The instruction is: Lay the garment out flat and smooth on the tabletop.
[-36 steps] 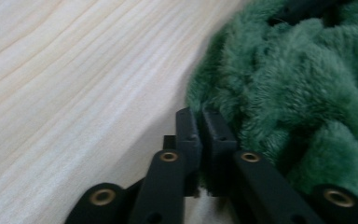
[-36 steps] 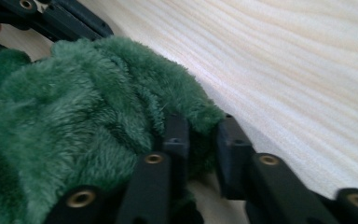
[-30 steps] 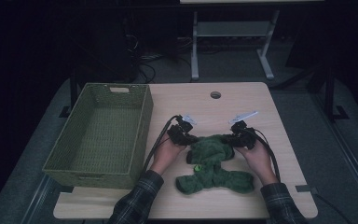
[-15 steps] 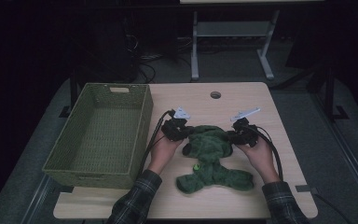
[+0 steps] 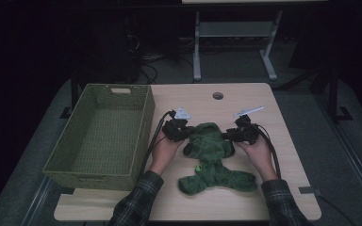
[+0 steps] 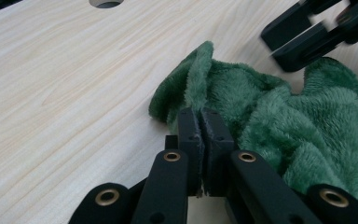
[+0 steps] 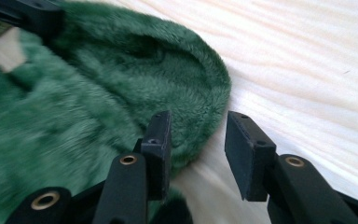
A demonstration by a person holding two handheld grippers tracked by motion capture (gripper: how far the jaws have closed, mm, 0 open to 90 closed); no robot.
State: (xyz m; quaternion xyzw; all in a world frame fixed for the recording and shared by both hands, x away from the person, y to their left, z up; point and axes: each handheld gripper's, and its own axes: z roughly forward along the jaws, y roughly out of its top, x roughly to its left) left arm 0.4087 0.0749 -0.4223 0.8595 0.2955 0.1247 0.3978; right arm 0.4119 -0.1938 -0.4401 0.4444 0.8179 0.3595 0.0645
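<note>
1. on the tabletop [image 5: 245, 101], both forearms in plaid sleeves come in from the near edge, and the hands rest low on either side of the green plush cloth [image 5: 212, 160].
2. the left gripper [image 6: 200, 140] lies nearly level, with its jaws clenched together and a fold of the cloth's edge right against their tips; whether any pile is pinched between them i cannot tell.
3. the right gripper [image 7: 196, 140] also lies low; its jaws have just been opening and stand apart, one against the cloth's rounded edge and bare wood between them.
4. the cloth is dark green, fluffy and rumpled, spread wider toward the near edge.
5. a green woven basket [image 5: 143, 122] stands just left of the hands.
</note>
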